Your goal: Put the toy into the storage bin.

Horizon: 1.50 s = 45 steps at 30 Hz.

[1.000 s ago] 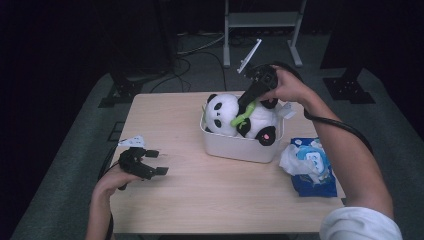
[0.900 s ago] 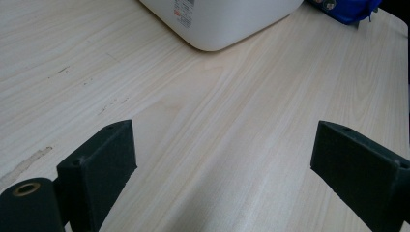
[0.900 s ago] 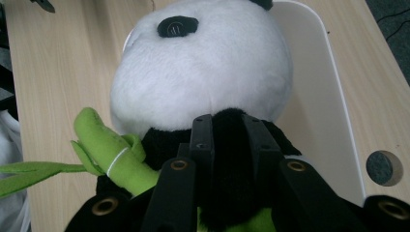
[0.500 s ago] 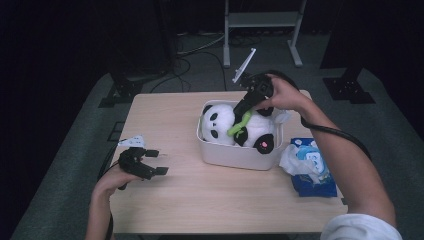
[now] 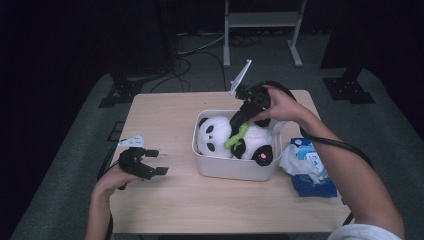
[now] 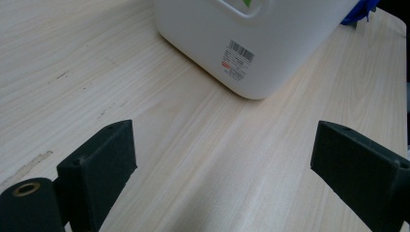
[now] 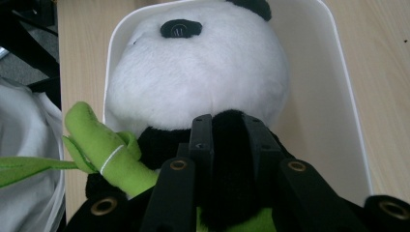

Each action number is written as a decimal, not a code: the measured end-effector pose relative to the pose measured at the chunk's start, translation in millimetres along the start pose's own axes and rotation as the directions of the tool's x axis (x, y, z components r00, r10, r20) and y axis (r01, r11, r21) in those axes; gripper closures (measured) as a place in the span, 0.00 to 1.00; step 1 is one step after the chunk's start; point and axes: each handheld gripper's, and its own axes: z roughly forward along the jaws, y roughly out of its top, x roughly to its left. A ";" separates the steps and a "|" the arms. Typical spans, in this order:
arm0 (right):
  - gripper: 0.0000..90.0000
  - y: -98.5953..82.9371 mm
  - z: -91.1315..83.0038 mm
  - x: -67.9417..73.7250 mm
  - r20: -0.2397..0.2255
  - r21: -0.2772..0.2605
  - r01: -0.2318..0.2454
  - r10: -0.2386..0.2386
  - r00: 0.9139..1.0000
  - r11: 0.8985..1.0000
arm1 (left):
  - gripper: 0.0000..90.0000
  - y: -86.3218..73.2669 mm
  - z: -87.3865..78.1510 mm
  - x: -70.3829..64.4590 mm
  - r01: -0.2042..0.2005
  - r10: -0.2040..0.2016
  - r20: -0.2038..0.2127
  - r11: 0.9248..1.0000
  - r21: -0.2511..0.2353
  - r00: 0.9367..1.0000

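Pinching the panda [image 7: 203, 82]'s black fur, the right gripper [image 7: 227, 140] contrasts with the left gripper [image 6: 222, 169], fingers spread wide.

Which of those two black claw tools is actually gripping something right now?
The right gripper, over the white bin: its jaws are pinched on the panda plush. The left gripper is near the table's left edge, jaws spread, holding nothing.
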 end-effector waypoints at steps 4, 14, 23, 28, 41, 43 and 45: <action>0.84 -1.4 5.0 6.6 0.002 0.006 0.011 -0.011 1.000 1.000 | 0.09 0.2 1.1 -0.7 -0.001 0.001 0.003 1.000 0.002 1.000; 0.84 -6.1 19.4 3.8 0.005 0.012 0.007 -0.007 1.000 1.000 | 0.09 -0.1 1.9 -0.4 0.000 0.000 0.004 1.000 0.003 1.000; 0.84 -2.5 24.5 0.6 0.006 0.011 0.007 -0.007 1.000 1.000 | 0.09 0.7 0.6 -0.7 -0.003 0.003 0.003 1.000 -0.001 1.000; 0.83 -3.1 29.1 -1.0 0.007 0.015 0.005 -0.005 1.000 1.000 | 0.09 0.3 1.3 -0.4 -0.006 0.006 0.006 1.000 0.003 1.000; 0.83 -3.9 31.0 -3.4 0.041 0.004 0.010 -0.010 0.999 1.000 | 0.09 1.1 2.2 -1.3 -0.008 0.008 0.010 1.000 0.002 1.000; 0.83 -3.6 31.9 -2.9 0.039 0.007 0.006 -0.006 0.999 1.000 | 0.09 1.0 2.4 -0.9 -0.008 0.008 0.009 1.000 0.005 1.000; 0.83 -3.9 33.4 -3.9 0.037 0.012 0.007 -0.007 0.999 1.000 | 0.09 0.8 2.4 -0.8 -0.008 0.007 0.010 1.000 0.004 1.000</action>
